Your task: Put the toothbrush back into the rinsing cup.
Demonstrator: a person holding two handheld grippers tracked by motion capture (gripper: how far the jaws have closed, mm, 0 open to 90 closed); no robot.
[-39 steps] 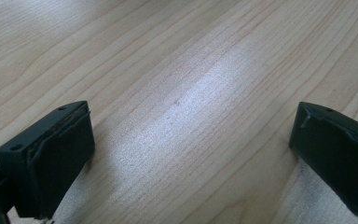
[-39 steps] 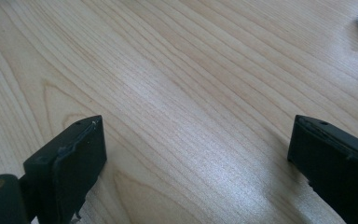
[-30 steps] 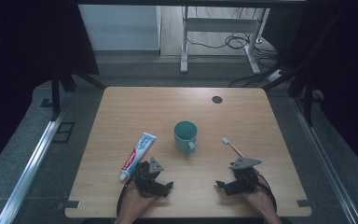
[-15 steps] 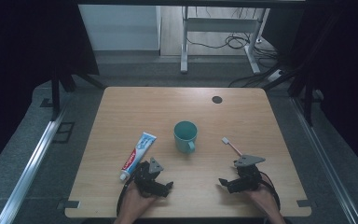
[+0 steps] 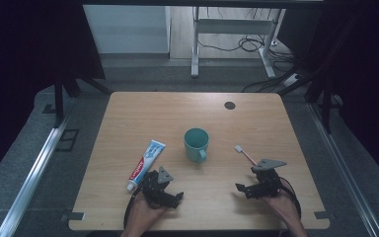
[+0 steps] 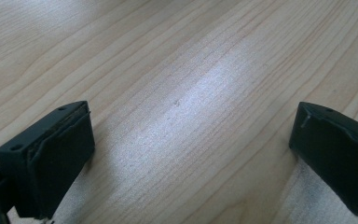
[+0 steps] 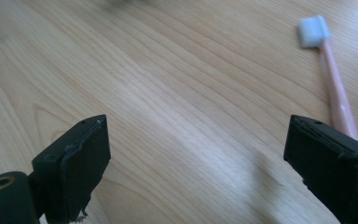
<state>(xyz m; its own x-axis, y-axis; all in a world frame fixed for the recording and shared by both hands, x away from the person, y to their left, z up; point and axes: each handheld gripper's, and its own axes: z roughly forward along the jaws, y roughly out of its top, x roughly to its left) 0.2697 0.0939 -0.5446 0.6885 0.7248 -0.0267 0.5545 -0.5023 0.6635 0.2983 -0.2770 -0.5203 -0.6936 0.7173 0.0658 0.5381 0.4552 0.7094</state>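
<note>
A teal mug point(image 5: 196, 144) stands upright mid-table with its handle toward me. A white, blue and red toothpaste tube point(image 5: 146, 164) lies to its left. A pink toothbrush point(image 5: 244, 154) with a white head lies to its right. My left gripper point(image 5: 175, 198) rests low near the front edge just below the tube; it is open, with bare wood between the jaws point(image 6: 191, 116). My right gripper point(image 5: 242, 191) is open too and sits just in front of the toothbrush. In the right gripper view point(image 7: 196, 126) the toothbrush point(image 7: 335, 88) lies by the right jaw, outside the gap.
A small black disc point(image 5: 229, 105) is set in the wooden tabletop point(image 5: 153, 118) at the back right. Beyond the far edge are a white metal stand point(image 5: 227, 29) and cables on the floor. Metal rails point(image 5: 34, 168) run along both sides of the table.
My right gripper has shifted slightly to the right and up, closer to the toothbrush. The left gripper, mug and tube have not moved.
</note>
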